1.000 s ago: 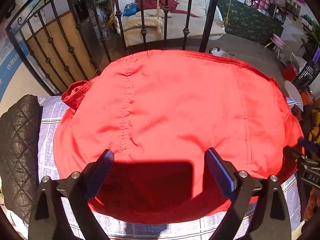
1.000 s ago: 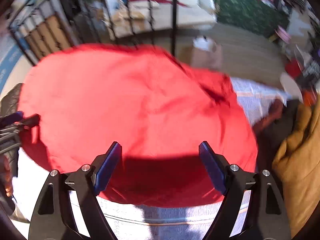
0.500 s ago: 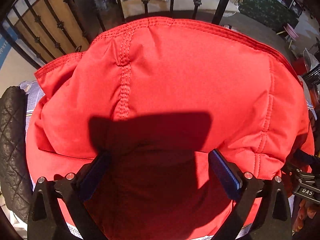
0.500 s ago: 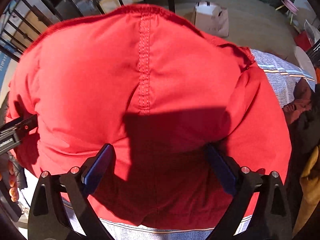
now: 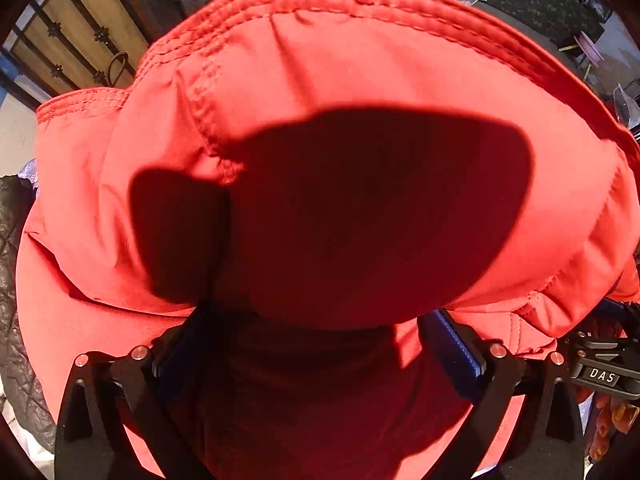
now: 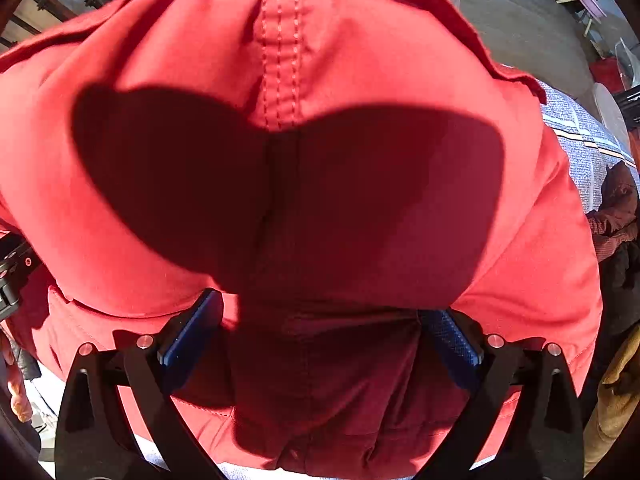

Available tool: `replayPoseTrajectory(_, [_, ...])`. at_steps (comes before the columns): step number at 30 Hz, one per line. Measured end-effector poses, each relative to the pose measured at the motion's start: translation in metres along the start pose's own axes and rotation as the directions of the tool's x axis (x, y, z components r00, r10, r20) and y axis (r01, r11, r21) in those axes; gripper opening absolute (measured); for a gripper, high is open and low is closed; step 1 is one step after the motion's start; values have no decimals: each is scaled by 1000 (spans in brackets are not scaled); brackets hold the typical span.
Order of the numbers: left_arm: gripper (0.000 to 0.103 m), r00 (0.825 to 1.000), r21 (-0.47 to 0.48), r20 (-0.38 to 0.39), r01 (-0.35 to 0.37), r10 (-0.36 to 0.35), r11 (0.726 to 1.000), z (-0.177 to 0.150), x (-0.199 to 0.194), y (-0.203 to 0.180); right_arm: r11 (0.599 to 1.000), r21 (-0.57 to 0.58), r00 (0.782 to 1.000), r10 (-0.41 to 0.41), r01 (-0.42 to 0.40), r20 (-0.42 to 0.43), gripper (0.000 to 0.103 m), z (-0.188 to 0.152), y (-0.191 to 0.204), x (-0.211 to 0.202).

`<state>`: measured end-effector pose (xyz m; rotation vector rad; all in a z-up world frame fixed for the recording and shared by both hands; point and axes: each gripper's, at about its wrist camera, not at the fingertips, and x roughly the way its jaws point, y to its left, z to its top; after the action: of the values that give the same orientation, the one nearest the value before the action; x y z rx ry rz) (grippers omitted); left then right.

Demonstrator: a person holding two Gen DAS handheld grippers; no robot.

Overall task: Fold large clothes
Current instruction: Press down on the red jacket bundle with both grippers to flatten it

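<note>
A large red padded jacket (image 5: 360, 80) fills both views; it also shows in the right wrist view (image 6: 360, 60). It lies folded on a checked cloth surface (image 6: 580, 148), bulging up close to both cameras. My left gripper (image 5: 320, 328) is open, its blue pads (image 5: 456, 340) spread wide and pressed against the near fold of the jacket. My right gripper (image 6: 320, 328) is open too, pads (image 6: 188, 332) wide apart, the jacket's fold between and over them. Gripper shadows darken the fabric. The fingertips are partly hidden by cloth.
A black quilted garment (image 5: 16, 300) lies to the left of the jacket. Brown and mustard clothes (image 6: 616, 380) lie to the right. A black iron railing (image 5: 80, 40) stands behind. The other gripper's body (image 5: 600, 368) shows at the right edge.
Both grippers have moved forward and down onto the jacket, which now fills the views. The jacket's far edge has risen and bunched closer. Both stayed open.
</note>
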<state>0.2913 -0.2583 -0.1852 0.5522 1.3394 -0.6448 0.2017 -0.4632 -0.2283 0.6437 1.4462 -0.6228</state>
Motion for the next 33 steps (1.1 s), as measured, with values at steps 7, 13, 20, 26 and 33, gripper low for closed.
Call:
replayPoseTrajectory(7, [99, 1000, 8, -7, 0, 0, 1000, 12, 9, 1, 1000, -7, 1000, -4, 4, -30, 97, 5, 2, 10])
replayPoseTrajectory(13, [99, 1000, 12, -5, -4, 4, 1000, 16, 14, 3, 1000, -10, 999, -17, 17, -36, 98, 8, 6, 16])
replayPoseTrajectory(20, [99, 1000, 13, -5, -13, 13, 1000, 25, 19, 8, 999, -12, 999, -33, 32, -44, 98, 10, 9, 21])
replayPoseTrajectory(26, [99, 1000, 12, 6, -14, 14, 1000, 23, 10, 9, 1000, -17, 1000, -26, 25, -12, 98, 16, 22, 15])
replayPoseTrajectory(33, [97, 983, 6, 166, 80, -80, 997, 0, -53, 39, 997, -57, 968, 73, -61, 238, 97, -50, -26, -62])
